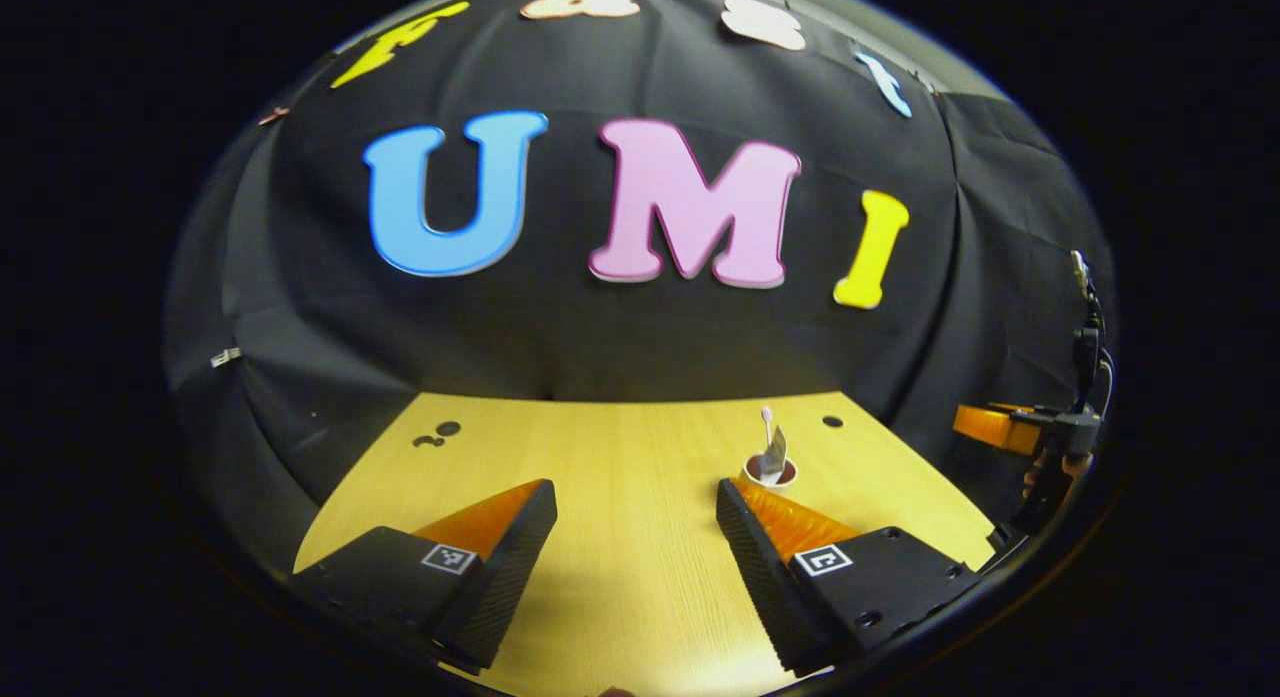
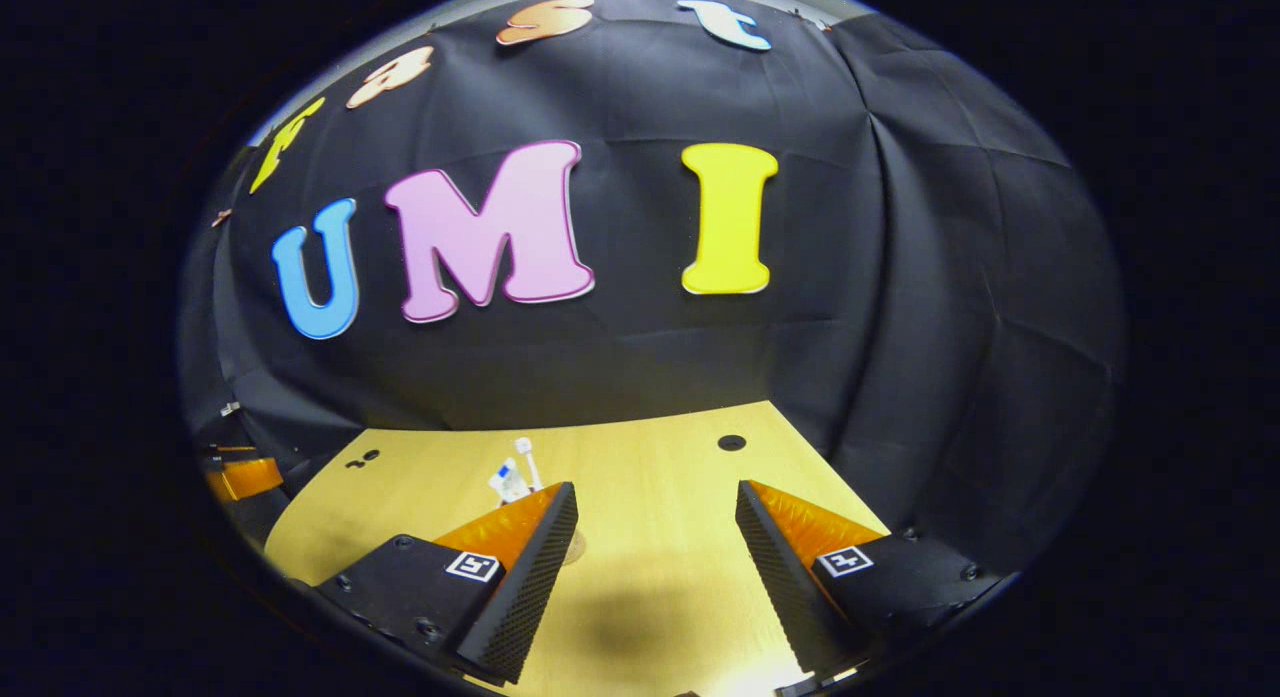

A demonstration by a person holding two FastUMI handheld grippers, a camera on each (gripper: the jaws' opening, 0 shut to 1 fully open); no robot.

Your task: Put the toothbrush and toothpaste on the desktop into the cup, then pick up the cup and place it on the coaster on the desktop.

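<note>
Here the left hand-held gripper [image 1: 636,522] hangs above the pale wooden tabletop [image 1: 620,447] with its two black, orange-backed fingers spread wide and nothing between them. Just past its right fingertip stands the cup [image 1: 770,474], dark red inside with a light rim, upright on the tabletop. The toothbrush [image 1: 767,424] rises from it with its white head uppermost, and the toothpaste [image 1: 774,455] leans beside it in the same cup. Whether a coaster lies under the cup cannot be told from the left gripper view. At the far right edge of that view the other gripper's orange finger [image 1: 985,426] shows beside a dark mount.

The right hand-held gripper [image 2: 656,522] is likewise released, fingers well apart over bare wood, gripping nothing. In the right gripper view the toothbrush [image 2: 525,459] and toothpaste [image 2: 506,480] poke up just behind its left finger, which hides the cup itself. A small round hole [image 2: 731,442] sits in the tabletop [image 2: 650,457] near the far edge.
</note>
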